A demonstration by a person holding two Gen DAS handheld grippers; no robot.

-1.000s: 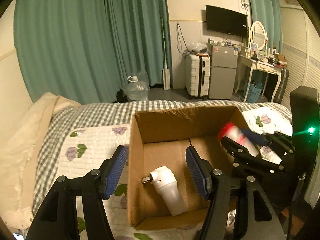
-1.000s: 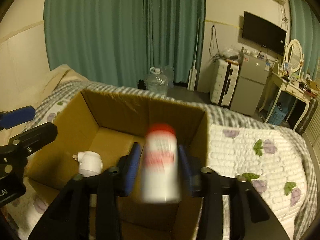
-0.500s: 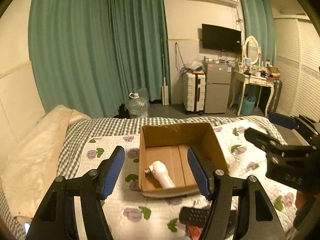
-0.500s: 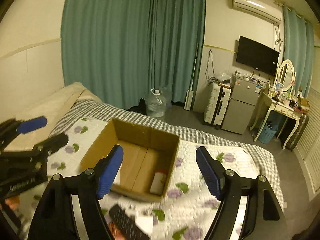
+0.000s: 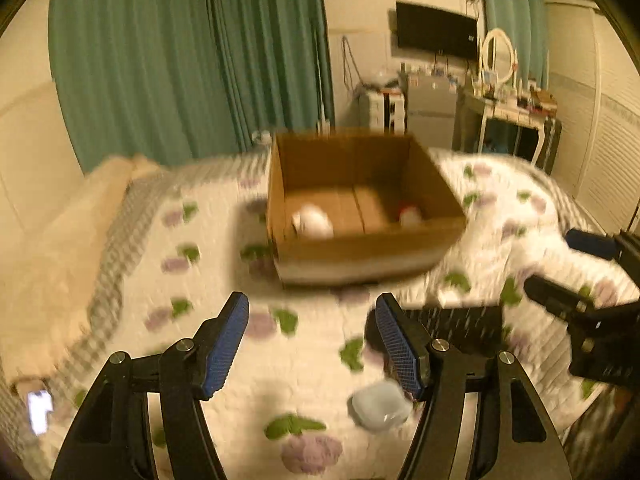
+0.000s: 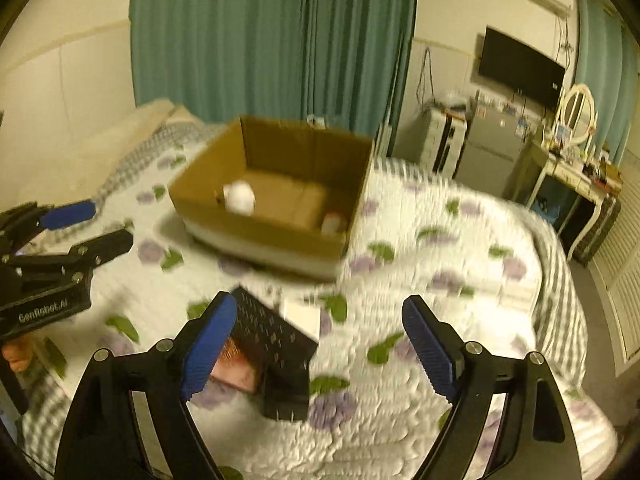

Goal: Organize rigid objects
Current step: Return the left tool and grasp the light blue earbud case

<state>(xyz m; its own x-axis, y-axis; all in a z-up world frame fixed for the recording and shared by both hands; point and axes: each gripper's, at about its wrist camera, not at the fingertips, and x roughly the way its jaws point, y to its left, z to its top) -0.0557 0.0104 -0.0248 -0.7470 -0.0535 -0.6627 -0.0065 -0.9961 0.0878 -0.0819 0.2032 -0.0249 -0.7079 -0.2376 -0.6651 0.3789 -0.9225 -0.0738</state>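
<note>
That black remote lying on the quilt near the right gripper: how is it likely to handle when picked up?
The black remote looks flat and rigid, so it likely won't roll. It rests partly on a reddish item, so it may tilt or slide. The soft quilt could give under pressure.

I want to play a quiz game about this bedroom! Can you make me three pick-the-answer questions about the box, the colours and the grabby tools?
1. Where is the white plastic bottle with the red cap?
A inside the brown cardboard box
B on the pillow
C in a tool

2. What colour are the long curtains?
A pink
B teal green
C white

3. How is the right tool?
A shut on a bottle
B open and holding nothing
C shut on the box

Answers: 1 A, the bottle lies in the box's right corner. 2 B, green folds hang behind the bed. 3 B, its blue pads stand wide apart over the quilt.
</note>
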